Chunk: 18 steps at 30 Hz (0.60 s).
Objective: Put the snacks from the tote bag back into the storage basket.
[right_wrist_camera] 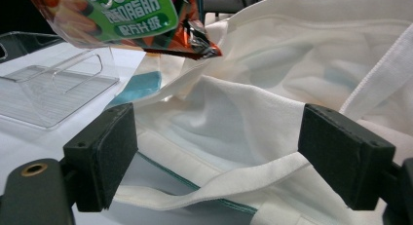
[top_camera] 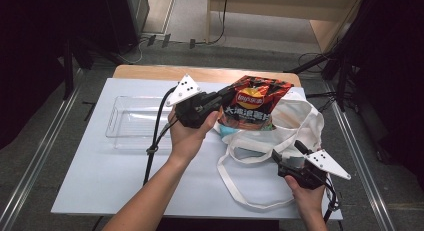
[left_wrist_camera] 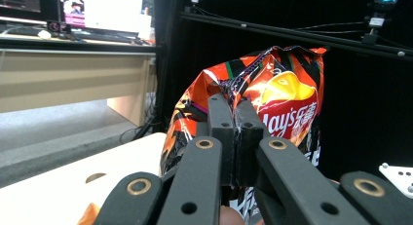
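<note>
Above the mouth of the white tote bag (top_camera: 295, 122), toward the far right part of the table (top_camera: 100, 181): orange-and-black chip bag (top_camera: 255, 103), lifted clear of the surface, tilted, top seam pointing to the far edge. Clamped at its left edge by the left gripper (top_camera: 220, 98); jaws fully closed, pads pressed together on a fold of the foil, as seen in the left gripper view (left_wrist_camera: 235, 122). Printed logo and yellow emblem of the chip bag (left_wrist_camera: 272, 93) facing up and to the right of the pads. Lower end of the chip bag (right_wrist_camera: 126, 15) hanging just above the tote opening in the right gripper view.

Below the chip bag: tote bag lying flat and open near the right edge, handles looped toward the near edge, a teal item partly visible inside the mouth. Fabric rim and one strap of the tote bag (right_wrist_camera: 234, 122) running between the jaws of the right gripper (top_camera: 286, 153). Jaws wide apart, pads on either side of the strap, not pressing on it; nothing gripped. Right gripper positioned at the near right corner, pointing toward the tote mouth.

Left of the tote, near the far left part of the table: clear plastic tray (top_camera: 131, 122), well apart from the chip bag, same tray (right_wrist_camera: 53, 93) visible beyond the left pad in the right gripper view.
</note>
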Each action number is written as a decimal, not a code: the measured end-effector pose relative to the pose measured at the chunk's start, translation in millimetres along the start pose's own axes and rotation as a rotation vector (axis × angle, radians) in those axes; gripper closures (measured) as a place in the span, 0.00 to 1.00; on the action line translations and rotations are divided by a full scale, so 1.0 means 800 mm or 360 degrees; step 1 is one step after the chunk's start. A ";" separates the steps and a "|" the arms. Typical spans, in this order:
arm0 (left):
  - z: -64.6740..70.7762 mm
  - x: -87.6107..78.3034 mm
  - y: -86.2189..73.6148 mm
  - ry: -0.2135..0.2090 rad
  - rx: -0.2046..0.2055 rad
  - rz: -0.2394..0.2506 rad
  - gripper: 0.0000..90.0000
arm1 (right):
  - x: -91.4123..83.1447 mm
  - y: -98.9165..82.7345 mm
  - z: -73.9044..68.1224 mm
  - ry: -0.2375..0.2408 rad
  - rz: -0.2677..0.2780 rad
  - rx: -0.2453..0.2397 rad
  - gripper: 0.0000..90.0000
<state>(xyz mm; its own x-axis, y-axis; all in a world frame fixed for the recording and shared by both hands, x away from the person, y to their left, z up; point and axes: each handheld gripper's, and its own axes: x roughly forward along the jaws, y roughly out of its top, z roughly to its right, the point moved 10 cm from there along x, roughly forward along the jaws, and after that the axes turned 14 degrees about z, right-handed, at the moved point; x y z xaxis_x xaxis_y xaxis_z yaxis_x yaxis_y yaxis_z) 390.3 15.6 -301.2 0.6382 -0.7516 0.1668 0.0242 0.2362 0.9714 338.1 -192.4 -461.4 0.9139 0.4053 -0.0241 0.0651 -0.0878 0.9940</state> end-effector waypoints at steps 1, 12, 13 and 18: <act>-0.002 -0.002 0.001 0.0004 0.0003 0.0002 1.00 | 0.001 -0.001 -0.001 0.0000 -0.0002 -0.0005 0.17; -0.019 -0.017 0.013 0.0049 0.0014 0.0021 1.00 | 0.002 -0.002 -0.007 0.0022 -0.0005 -0.0011 0.17; -0.020 -0.018 0.013 0.0055 0.0016 0.0021 1.00 | 0.002 -0.002 -0.007 0.0024 -0.0006 -0.0012 0.17; -0.028 -0.026 0.020 0.0081 0.0030 0.0025 1.00 | 0.002 -0.002 -0.006 0.0023 -0.0005 -0.0011 0.17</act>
<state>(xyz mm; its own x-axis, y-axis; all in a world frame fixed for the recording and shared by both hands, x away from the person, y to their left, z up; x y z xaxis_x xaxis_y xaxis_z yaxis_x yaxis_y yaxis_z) 394.6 49.2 -293.3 0.6768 -0.7153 0.1737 -0.0001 0.2359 0.9718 337.5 -186.9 -462.7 0.9078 0.4186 -0.0260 0.0654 -0.0801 0.9946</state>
